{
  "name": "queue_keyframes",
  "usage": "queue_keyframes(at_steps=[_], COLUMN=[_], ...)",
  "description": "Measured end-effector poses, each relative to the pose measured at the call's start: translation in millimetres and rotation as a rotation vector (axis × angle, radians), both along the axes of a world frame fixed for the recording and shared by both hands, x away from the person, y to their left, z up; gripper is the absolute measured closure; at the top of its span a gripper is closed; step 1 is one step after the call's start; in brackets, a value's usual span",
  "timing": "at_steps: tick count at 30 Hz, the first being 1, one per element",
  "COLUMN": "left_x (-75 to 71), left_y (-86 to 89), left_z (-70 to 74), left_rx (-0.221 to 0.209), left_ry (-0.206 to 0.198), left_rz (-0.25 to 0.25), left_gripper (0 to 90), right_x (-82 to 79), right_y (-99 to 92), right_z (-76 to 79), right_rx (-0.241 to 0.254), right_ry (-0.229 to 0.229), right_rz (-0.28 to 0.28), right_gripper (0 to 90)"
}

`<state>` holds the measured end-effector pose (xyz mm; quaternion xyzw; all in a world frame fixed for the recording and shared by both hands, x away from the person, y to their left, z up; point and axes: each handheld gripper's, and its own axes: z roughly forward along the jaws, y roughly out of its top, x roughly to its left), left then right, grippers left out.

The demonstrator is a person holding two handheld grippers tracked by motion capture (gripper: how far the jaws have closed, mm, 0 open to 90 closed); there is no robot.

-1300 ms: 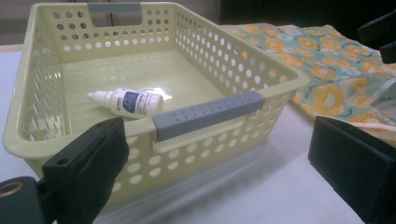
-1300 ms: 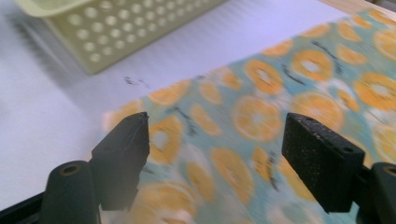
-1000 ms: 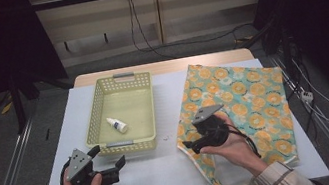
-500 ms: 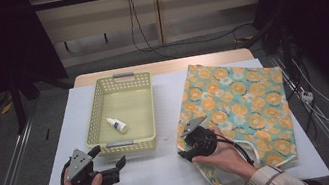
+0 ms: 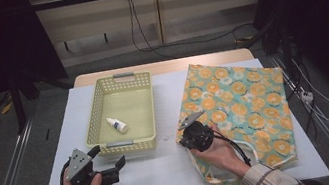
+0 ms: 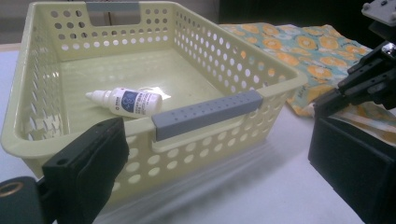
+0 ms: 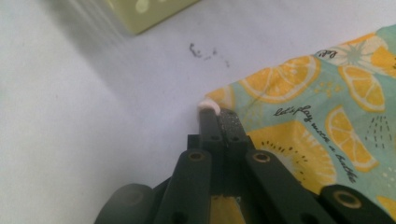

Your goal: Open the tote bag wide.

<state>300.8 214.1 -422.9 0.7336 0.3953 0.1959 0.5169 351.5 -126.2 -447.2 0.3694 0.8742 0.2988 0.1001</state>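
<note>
Bag (image 5: pixel 240 105): in the high view it lies flat on the tabletop (image 5: pixel 166 173), right of the basket (image 5: pixel 100 114) holding a bottle (image 5: pixel 117 125). Your right gripper (image 5: pixel 183 137) sits at its near-left corner; your left gripper (image 5: pixel 108 161) rests below the basket. Left gripper view: fingers (image 6: pixel 88 168) spread wide before the basket. Right gripper view: fingers (image 7: pixel 219 122) pressed together, pinching the bag's corner.

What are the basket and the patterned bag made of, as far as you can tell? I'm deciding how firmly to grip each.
The basket looks like rigid moulded plastic, pale yellow with a slight sheen: even punched holes, grey handle strips. The bag looks like thin matte woven fabric, printed with lemon slices: it lies flat and creases at its edge.
</note>
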Motion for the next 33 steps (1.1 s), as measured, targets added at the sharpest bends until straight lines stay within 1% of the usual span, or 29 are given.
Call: queue_keyframes(at_steps=[2, 3, 4, 5, 6, 7, 9, 10, 12, 13, 15, 17, 18, 20, 25, 28, 31, 33], left_x=[0.1, 0.1, 0.1, 0.0, -0.1, -0.2, -0.1, -0.2, -0.1, 0.0, 0.1, 0.1, 0.1, 0.0, 0.0, -0.2, -0.5, -0.4], left_y=[0.0, -0.1, 0.1, 0.1, 0.2, 0.2, 0.5, 0.4, 0.7, 0.9, 1.1, 1.0, 1.0, 0.8, 1.7, 1.6, 1.6, 1.7], left_z=[0.0, 0.0, 0.0, 0.0, 0.1, 0.1, 0.2, 0.2, 0.3, 0.3, 0.3, 0.3, 0.3, 0.3, 0.4, 0.5, 0.6, 0.6], left_rx=[0.0, -0.002, -0.001, -0.003, -0.002, -0.005, -0.004, -0.006, -0.005, -0.004, -0.003, -0.004, -0.004, -0.005, -0.005, -0.006, -0.012, -0.012], left_ry=[0.0, 0.0, -0.001, 0.0, 0.0, -0.001, -0.003, -0.002, -0.003, -0.002, -0.001, -0.001, -0.001, -0.002, -0.001, -0.001, -0.002, -0.002], left_rz=[0.0, 0.0, 0.0, -0.001, -0.001, 0.0, -0.001, -0.001, -0.003, -0.004, -0.004, -0.004, -0.004, -0.005, -0.004, -0.008, -0.007, -0.006], left_gripper=[4.4, 4.4, 4.4, 4.5, 4.5, 4.4, 4.5, 4.5, 4.4, 4.4, 4.4, 4.5, 4.5, 4.4, 4.4, 4.4, 4.4, 4.5], right_x=[2.9, 6.9, 6.9, 12.2, 12.2, 14.5, 25.6, 25.6, 31.6, 39.0, 41.3, 52.4, 52.4, 61.5, 78.4, 91.0, 100.6, 106.5], right_y=[2.0, 5.0, 5.0, 8.8, 8.8, 10.1, 14.7, 14.7, 17.0, 20.1, 20.9, 25.2, 25.2, 29.6, 39.3, 44.2, 46.9, 46.9], right_z=[2.1, 5.6, 5.6, 9.9, 9.9, 11.0, 15.3, 15.3, 17.0, 18.4, 18.8, 19.5, 19.5, 22.8, 31.0, 34.3, 33.9, 29.8], right_rx=[0.008, 0.018, 0.018, 0.031, 0.031, 0.035, 0.05, 0.05, 0.064, 0.069, 0.072, 0.078, 0.078, 0.087, 0.095, 0.091, 0.087, 0.095], right_ry=[-0.005, -0.017, -0.017, -0.034, -0.034, -0.044, -0.06, -0.06, -0.066, -0.078, -0.08, -0.08, -0.08, -0.098, -0.113, -0.118, -0.125, -0.121], right_rz=[-0.01, -0.018, -0.018, -0.029, -0.029, -0.031, -0.045, -0.045, -0.055, -0.06, -0.061, -0.076, -0.076, -0.087, -0.09, -0.095, -0.085, -0.084], right_gripper=[90.0, 90.0, 90.0, 90.0, 90.0, 90.0, 90.0, 90.0, 90.0, 90.0, 90.0, 90.0, 90.0, 90.0, 90.0, 90.0, 90.0, 90.0])
